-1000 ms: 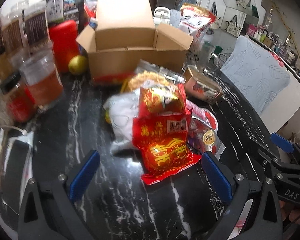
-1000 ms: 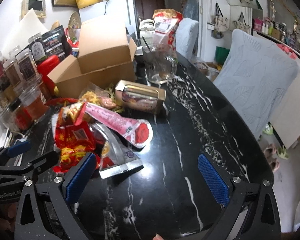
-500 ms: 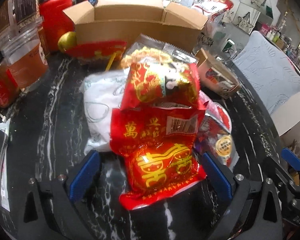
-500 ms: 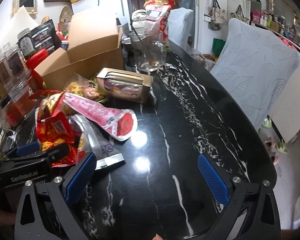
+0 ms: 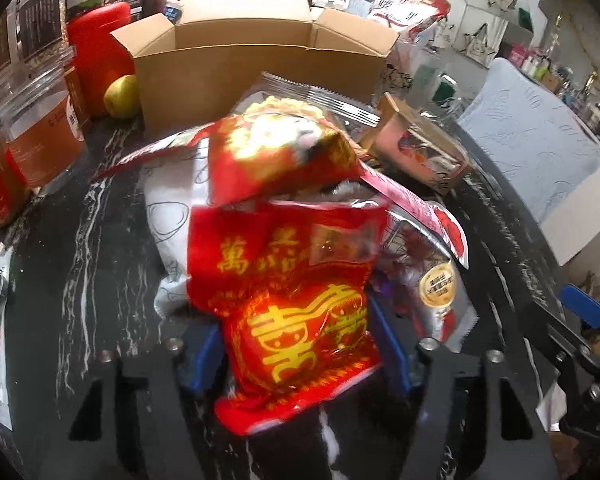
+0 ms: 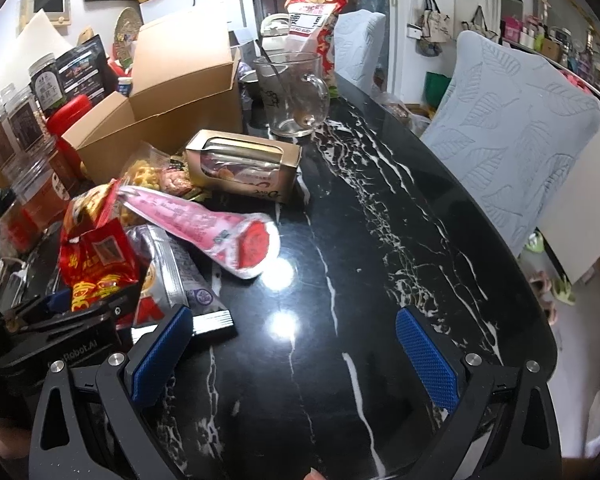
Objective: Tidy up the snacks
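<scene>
Left hand-held gripper (image 5: 296,356): clamping its blue pads on the crinkly red foil snack packet with gold characters (image 5: 296,304), at 6 o'clock of the snack pile.
Right hand-held gripper (image 6: 296,350): hanging spread wide, grasping nothing, over the black white-veined marble bench (image 6: 380,240).
Open brown cardboard box (image 5: 260,60): sitting at 12 o'clock behind the pile.

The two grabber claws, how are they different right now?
The left gripper has its blue pads closed onto the red snack packet, while the right gripper stands wide open with nothing between its pads. The left one reaches into the snack pile; the right one hangs over bare black marble table. Both have black frames and blue ribbed pads.
</scene>
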The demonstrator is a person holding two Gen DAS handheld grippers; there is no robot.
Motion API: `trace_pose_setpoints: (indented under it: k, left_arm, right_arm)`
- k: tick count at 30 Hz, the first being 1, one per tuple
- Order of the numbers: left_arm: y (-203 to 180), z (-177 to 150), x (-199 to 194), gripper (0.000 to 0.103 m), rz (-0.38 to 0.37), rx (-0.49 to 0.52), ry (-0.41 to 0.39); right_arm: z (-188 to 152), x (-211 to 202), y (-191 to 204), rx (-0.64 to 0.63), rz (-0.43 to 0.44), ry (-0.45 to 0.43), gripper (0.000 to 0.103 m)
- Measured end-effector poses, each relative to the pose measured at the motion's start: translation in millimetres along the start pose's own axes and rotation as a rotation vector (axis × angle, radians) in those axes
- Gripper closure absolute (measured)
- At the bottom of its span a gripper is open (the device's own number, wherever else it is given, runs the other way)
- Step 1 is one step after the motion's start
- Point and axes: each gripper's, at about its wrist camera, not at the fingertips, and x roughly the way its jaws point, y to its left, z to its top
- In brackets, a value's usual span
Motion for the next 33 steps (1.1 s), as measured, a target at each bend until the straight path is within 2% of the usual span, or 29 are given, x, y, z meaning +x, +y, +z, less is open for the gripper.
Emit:
trace_pose_setpoints:
  k: [5,10,21,27,33]
  left_arm:
    - [9,-1,-10,0.042,-0.036,-0.005,0.001]
    - [21,-7,-27,0.042,-0.037,-0.001,-0.013]
    - [57,-20,-40,0.042,0.059,-0.058,-0.017]
    - [73,-21,-32,0.04,0.004,-0.141,0.001]
    - [46,-27,-23,0.029,0.116,0.01,-0.009]
  right_arm:
    - [1,1,4,0.004,0.03,0.0,0.0]
    - [4,4,13,-0.018,0.05,-0.001,0.0]
    - [7,13,44,-0.081,0.113,0.011,0.0]
    - [6,19,51,-0.092,0.119,0.03,0.0]
    - [6,20,51,-0.093,0.101,0.033,0.0]
